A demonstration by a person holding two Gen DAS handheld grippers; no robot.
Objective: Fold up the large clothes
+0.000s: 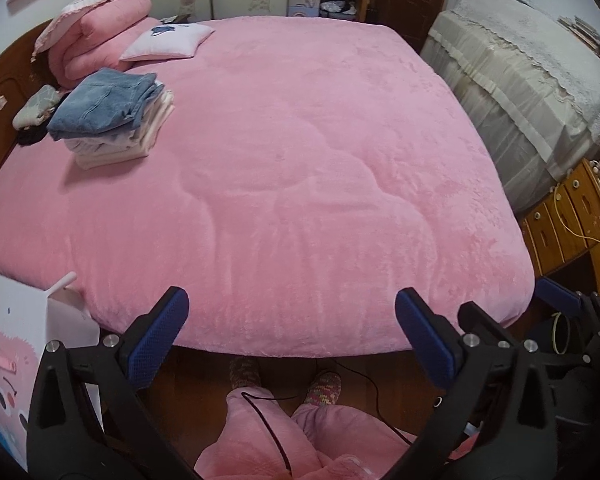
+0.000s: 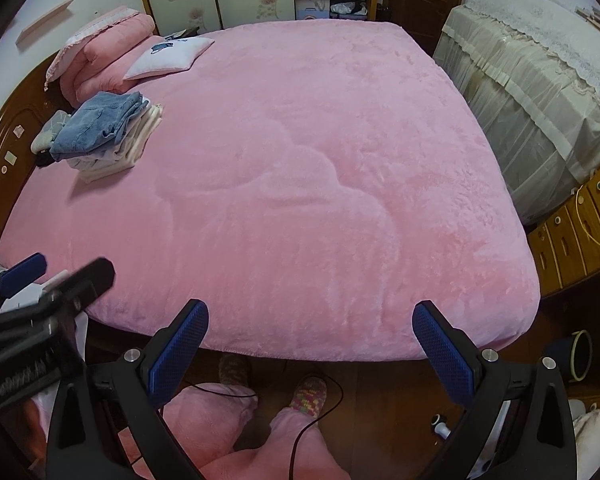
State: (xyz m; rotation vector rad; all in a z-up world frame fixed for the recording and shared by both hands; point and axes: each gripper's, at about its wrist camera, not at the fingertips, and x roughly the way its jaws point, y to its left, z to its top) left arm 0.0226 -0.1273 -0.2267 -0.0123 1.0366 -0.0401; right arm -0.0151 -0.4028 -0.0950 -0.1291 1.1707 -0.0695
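Observation:
A stack of folded clothes (image 1: 112, 120) (image 2: 104, 136), blue jeans on top of white and pale pieces, lies at the far left of the pink bed (image 1: 300, 184) (image 2: 300, 184). My left gripper (image 1: 292, 304) hangs open over the bed's near edge, with nothing between its blue pads. My right gripper (image 2: 310, 316) is open as well, also above the near edge and empty. Each gripper shows at the side of the other's view: the right one at the right edge of the left wrist view, the left one at the left edge of the right wrist view.
A folded pink quilt (image 1: 96, 36) and a white cushion (image 1: 168, 40) sit by the wooden headboard (image 1: 0, 108). A cloth-covered piece of furniture (image 1: 532, 80) and wooden drawers (image 1: 572, 220) stand on the right. A person's pink-trousered legs (image 1: 260, 420) and slippers stand below, with a black cable.

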